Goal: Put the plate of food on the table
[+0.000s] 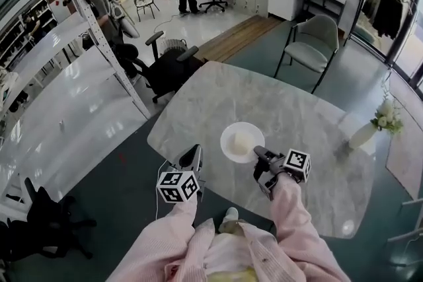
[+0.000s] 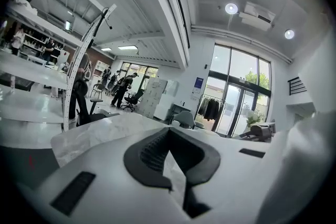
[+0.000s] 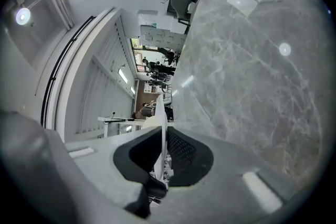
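Observation:
A white plate point(image 1: 228, 135) carrying a pale mound of food point(image 1: 242, 142) rests on the round marble table point(image 1: 297, 109), near its front edge. My right gripper point(image 1: 259, 154) is shut on the plate's near right rim. In the right gripper view the plate point(image 3: 163, 126) shows edge-on as a thin white line pinched between the black pads of that gripper point(image 3: 164, 157). My left gripper point(image 1: 193, 156) hovers at the table's front edge, left of the plate and apart from it. It is shut, with nothing between its fingers point(image 2: 176, 165).
A grey chair point(image 1: 310, 43) stands behind the table, and a black office chair point(image 1: 168, 66) at its far left. A vase of white flowers point(image 1: 378, 123) sits at the table's right edge. White shelving point(image 1: 79, 76) runs along the left. People stand at the far back.

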`<state>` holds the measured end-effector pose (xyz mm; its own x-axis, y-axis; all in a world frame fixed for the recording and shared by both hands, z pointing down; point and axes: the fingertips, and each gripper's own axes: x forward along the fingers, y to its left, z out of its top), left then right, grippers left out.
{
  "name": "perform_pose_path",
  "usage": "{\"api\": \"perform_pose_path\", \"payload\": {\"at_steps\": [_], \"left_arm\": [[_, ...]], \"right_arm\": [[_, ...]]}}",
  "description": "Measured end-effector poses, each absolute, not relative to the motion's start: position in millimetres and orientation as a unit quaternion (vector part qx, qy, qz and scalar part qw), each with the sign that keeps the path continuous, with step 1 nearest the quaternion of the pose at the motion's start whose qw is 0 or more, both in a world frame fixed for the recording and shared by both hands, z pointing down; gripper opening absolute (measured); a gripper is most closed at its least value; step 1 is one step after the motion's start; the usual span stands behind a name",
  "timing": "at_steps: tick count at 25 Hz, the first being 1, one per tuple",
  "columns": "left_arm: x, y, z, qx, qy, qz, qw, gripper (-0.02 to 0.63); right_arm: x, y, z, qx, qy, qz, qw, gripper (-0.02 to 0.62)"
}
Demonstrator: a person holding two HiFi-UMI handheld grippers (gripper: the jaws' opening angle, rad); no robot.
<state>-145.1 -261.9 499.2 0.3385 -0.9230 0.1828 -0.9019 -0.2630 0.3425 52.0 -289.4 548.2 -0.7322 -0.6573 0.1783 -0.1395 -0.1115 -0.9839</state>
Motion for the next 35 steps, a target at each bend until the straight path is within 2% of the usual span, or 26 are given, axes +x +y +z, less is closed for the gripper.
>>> {"api": "perform_pose_path", "payload": {"at_steps": [5, 16, 26, 35], "left_arm": [[-145, -283, 524, 0.787, -0.576, -0.01, 0.222, -0.002], [-144, -312, 575, 0.773, -0.565, 0.044, 0.285, -0.002], [-134, -336, 622, 0.764, -0.54, 0.08, 0.344, -0.002], [-132, -349, 644, 0.757, -0.532, 0.094, 0.368, -0.002]], "right_arm": [[47, -317, 570, -0.318, 0.637, -0.679, 0.176, 0.023], [37, -369, 613, -0.345, 0.624, -0.674, 0.195, 0.023], [31, -386, 655, -0.372, 0.599, -0.689, 0.167, 0.024], [26, -396, 674, -0.38, 0.589, -0.696, 0.155, 0.024]]}}
